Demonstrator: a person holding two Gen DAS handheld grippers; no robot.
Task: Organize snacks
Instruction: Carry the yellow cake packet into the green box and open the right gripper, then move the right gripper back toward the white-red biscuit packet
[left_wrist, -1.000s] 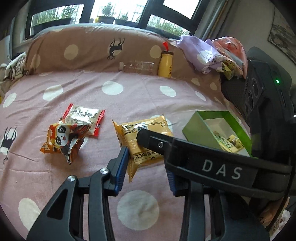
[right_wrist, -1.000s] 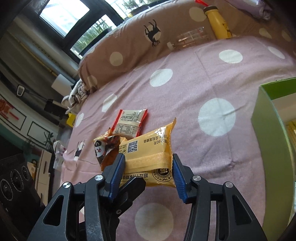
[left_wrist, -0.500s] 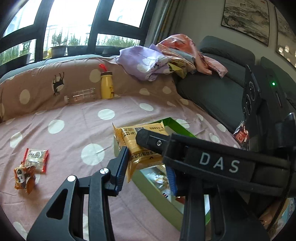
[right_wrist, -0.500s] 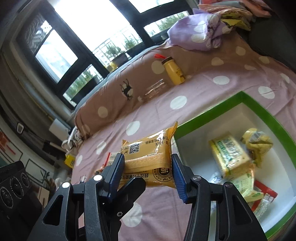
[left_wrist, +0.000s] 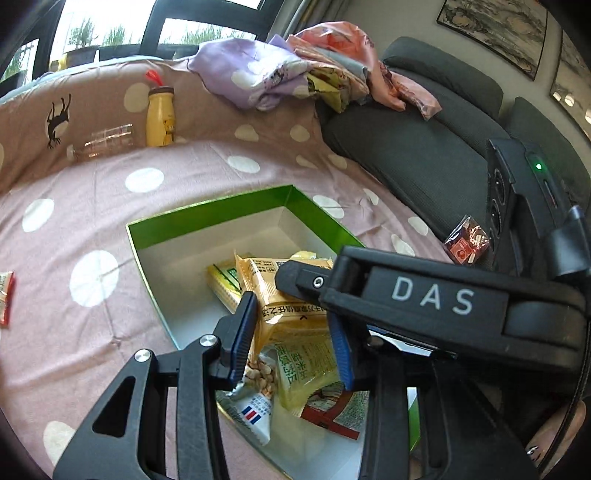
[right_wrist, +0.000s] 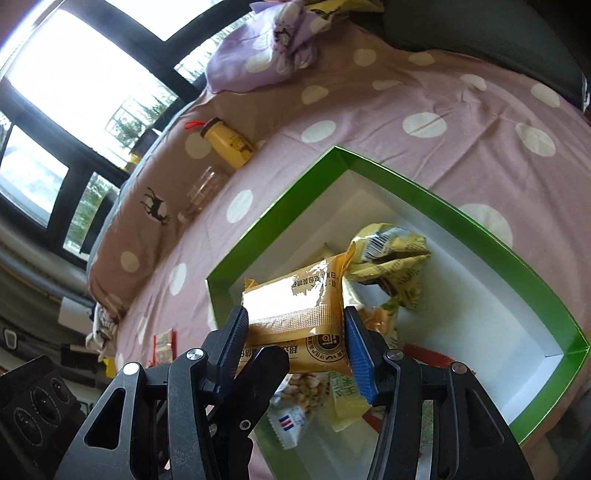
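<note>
Two grippers clamped on one yellow-orange foil snack packet (right_wrist: 295, 314): right gripper (right_wrist: 295, 341) pinching its near end, left gripper (left_wrist: 291, 341) gripping crosswise. Packet's long axis pointing ahead, directly above open green-rimmed white box (right_wrist: 273, 218) of snacks.

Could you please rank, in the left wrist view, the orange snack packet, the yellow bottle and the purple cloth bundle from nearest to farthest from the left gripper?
1. Orange snack packet: between the left gripper's fingers, over the green box.
2. Yellow bottle: standing far back on the left, against the brown cushion.
3. Purple cloth bundle: up on top of the backrest, right of the bottle, slightly farther.
</note>
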